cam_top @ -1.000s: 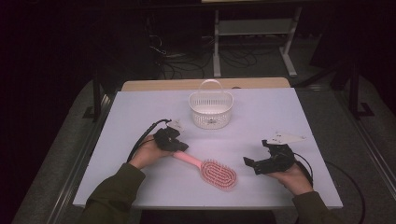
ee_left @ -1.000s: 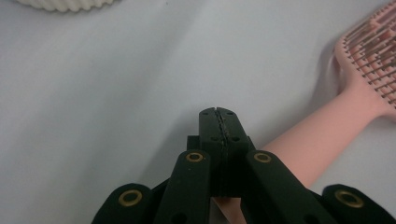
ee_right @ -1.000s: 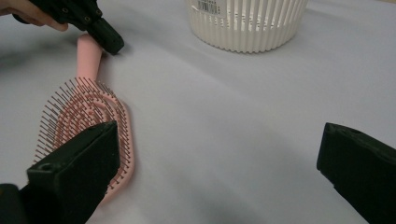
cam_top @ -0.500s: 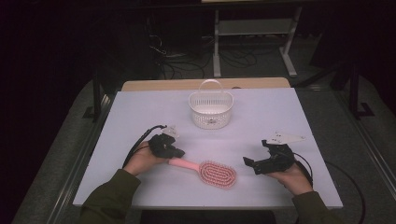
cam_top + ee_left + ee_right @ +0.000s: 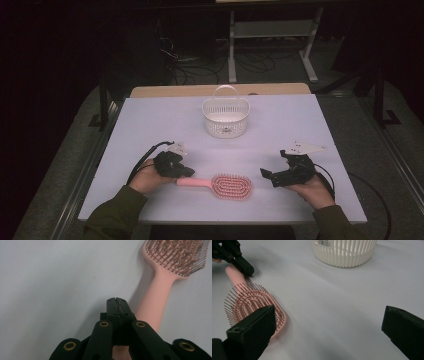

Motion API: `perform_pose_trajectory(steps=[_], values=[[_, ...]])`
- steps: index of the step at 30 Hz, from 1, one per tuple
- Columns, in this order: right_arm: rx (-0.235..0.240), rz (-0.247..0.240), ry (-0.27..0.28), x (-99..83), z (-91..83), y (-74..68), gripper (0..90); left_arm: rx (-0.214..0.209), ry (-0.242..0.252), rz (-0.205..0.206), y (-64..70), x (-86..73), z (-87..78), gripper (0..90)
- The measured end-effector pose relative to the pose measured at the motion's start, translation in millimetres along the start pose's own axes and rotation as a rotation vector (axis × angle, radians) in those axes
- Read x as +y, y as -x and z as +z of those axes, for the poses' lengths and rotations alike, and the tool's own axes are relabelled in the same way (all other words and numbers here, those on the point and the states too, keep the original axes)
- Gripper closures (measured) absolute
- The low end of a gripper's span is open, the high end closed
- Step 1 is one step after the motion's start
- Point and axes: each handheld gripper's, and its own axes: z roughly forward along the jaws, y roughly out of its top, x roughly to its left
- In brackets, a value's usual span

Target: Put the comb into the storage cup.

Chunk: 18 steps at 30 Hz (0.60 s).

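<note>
The left gripper (image 5: 186, 172) sits at the table's near left, its jaws pressed together with nothing between them, tips just beside the handle end of the pink hairbrush (image 5: 222, 184). The hairbrush lies flat, bristles up, near the front edge between both grippers. Beyond it stands a white slatted basket (image 5: 225, 117). The right gripper (image 5: 267, 176) rests at the right, jaws spread wide, close to the brush head.
</note>
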Motion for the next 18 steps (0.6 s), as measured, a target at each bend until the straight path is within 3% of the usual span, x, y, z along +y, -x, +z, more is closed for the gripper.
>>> perform_pose_trajectory(steps=[18], values=[[0.001, -0.005, -0.003, -0.1, 1.0, -0.1, 0.0, -0.035, -0.018, 0.008, 19.8, -17.4, -9.4, 90.0]])
